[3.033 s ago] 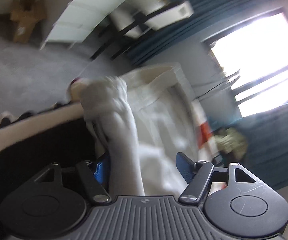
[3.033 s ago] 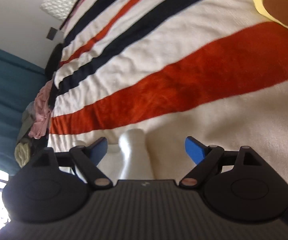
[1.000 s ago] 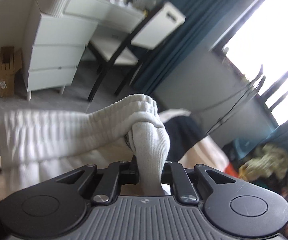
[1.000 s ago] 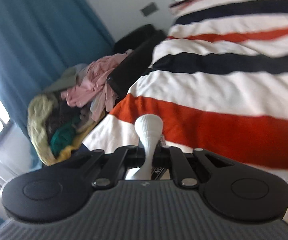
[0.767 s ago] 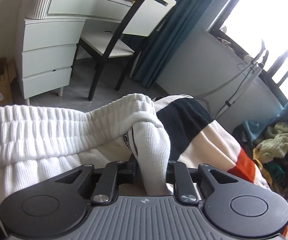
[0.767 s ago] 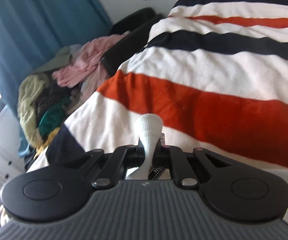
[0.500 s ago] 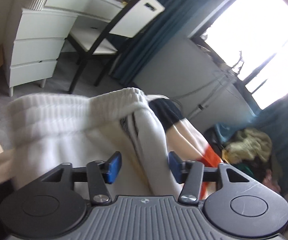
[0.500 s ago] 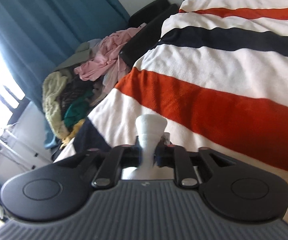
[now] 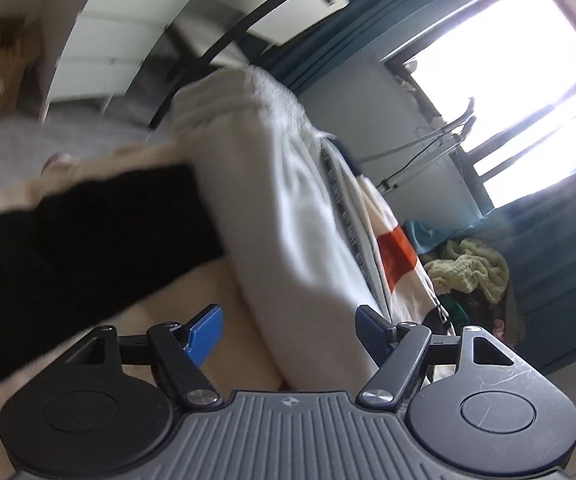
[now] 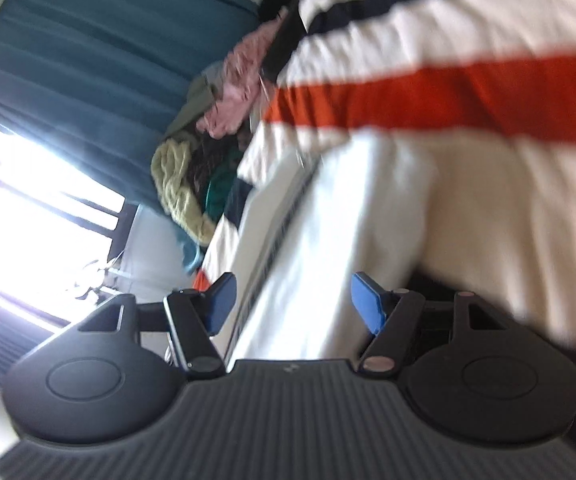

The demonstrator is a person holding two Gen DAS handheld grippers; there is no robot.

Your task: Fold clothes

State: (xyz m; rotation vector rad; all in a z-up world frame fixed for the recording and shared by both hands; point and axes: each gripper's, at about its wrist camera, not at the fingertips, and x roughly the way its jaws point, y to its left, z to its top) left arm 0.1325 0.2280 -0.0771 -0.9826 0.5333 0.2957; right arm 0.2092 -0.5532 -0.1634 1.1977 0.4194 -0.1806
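bedroom, striped bedspread: white ribbed garment laid down on it.
both jaws just opened, left hand-held gripper and right hand-held gripper spread around the cloth, unpinched; one fold seemingly placed, clothes pile left.

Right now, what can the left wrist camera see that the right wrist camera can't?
Only the left wrist view shows the white drawers, the chair, a cardboard box on the floor, and the open left hand-held gripper.

Only the right wrist view shows pink clothes in the pile and the open right hand-held gripper.

Both show the white garment lying loose between the blue pads, the striped blanket, a yellow-green knit, teal curtains and a bright window.
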